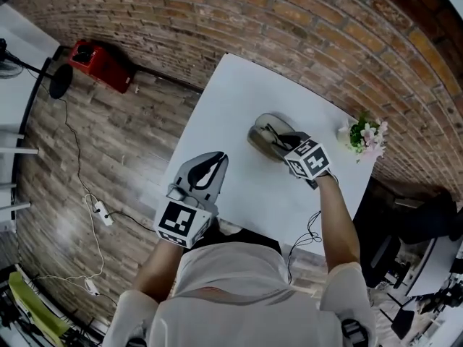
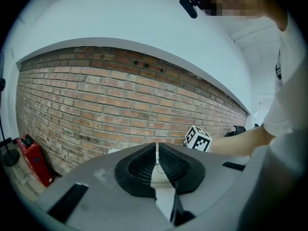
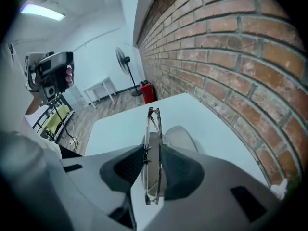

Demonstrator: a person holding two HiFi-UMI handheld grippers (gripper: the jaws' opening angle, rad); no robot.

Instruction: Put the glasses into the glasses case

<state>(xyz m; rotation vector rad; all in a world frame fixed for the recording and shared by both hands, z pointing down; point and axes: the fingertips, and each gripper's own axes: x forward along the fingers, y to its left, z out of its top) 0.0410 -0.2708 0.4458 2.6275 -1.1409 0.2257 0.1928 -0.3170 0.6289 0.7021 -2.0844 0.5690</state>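
Nearest the person, at the near left corner of the white table (image 1: 231,100), the left gripper (image 2: 157,153) hangs with its jaws pressed together and nothing between them, so it looks to be sitting this one out. All the interest is further along the table, where the right gripper (image 3: 153,150) tips steeply down with the glasses (image 3: 155,115) pinched between its pads. They are folded and held on edge, with their long axis running straight out along the line the gripper points. Just beyond and below them lies the open grey glasses case (image 3: 180,137), on the table toward the far right edge, short of the corner. From the right gripper view the case sits almost dead ahead, a touch to the right of the frame. Its long axis seems to run away from the jaws, much as the glasses do, so I judge little turning is needed, mostly a lowering into the shell. The glasses are above the case and not yet in it. Whether they touch its rim I cannot tell. The right hand is plainly the nearer; the left is well apart. Past the case, flowers (image 1: 364,136) stand at the far right corner, then the brick wall (image 3: 231,57).
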